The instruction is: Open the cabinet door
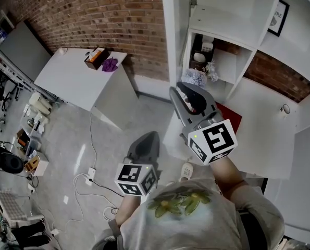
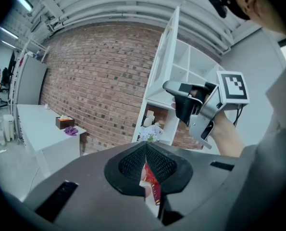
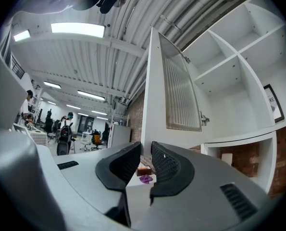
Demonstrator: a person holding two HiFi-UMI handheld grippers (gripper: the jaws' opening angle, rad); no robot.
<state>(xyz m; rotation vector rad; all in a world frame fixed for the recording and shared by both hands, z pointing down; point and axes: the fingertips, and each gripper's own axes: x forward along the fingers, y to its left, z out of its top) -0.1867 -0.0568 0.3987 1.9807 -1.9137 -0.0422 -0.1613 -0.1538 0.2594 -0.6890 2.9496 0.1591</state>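
Note:
The white cabinet (image 1: pixel 259 30) stands at the right with its tall door (image 1: pixel 174 35) swung out toward me. In the right gripper view the door (image 3: pixel 152 95) rises from between the jaws, its ribbed pane (image 3: pixel 181 90) running back to the hinges. My right gripper (image 1: pixel 182 91) (image 3: pixel 146 150) is shut on the door's free edge. From the left gripper view, the right gripper (image 2: pixel 179 100) sits against that door (image 2: pixel 166 57). My left gripper (image 1: pixel 148 138) (image 2: pixel 145 147) hangs lower left of it, shut and empty.
A white table (image 1: pixel 71 77) by the brick wall holds a tissue box (image 1: pixel 96 57) and a purple object (image 1: pixel 110 65). Cables and a power strip (image 1: pixel 91 174) lie on the grey floor. Flowers (image 1: pixel 196 77) sit in an open shelf. A lower door has a round knob (image 1: pixel 285 109).

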